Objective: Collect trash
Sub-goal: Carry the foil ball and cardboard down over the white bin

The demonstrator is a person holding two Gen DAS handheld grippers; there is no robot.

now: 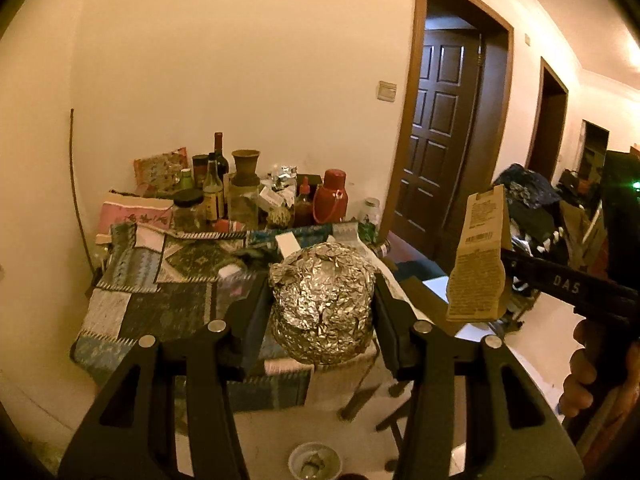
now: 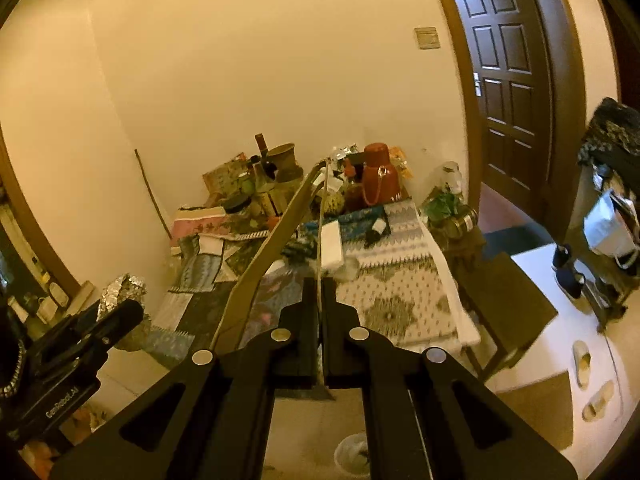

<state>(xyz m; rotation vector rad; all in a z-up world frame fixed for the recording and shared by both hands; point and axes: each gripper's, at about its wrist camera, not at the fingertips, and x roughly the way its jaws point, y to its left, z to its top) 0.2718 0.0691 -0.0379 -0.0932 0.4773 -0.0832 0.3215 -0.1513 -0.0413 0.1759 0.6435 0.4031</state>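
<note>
Above the floor's small bin (image 1: pixel 315 465), left claw (image 1: pixel 322 312) grips crumpled foil (image 1: pixel 323 304).

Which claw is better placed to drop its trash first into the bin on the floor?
Left, probably. The left claw holds the foil wad, with the bin showing on the floor directly beneath its fingers. The right claw, clamping flat cardboard packaging, sees the bin slightly right of centre.

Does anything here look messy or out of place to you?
Yes. The table is cluttered with bottles, jars and crumpled foil at the back. The left gripper holds a crushed foil ball; the right gripper pinches a flattened cardboard package.
</note>
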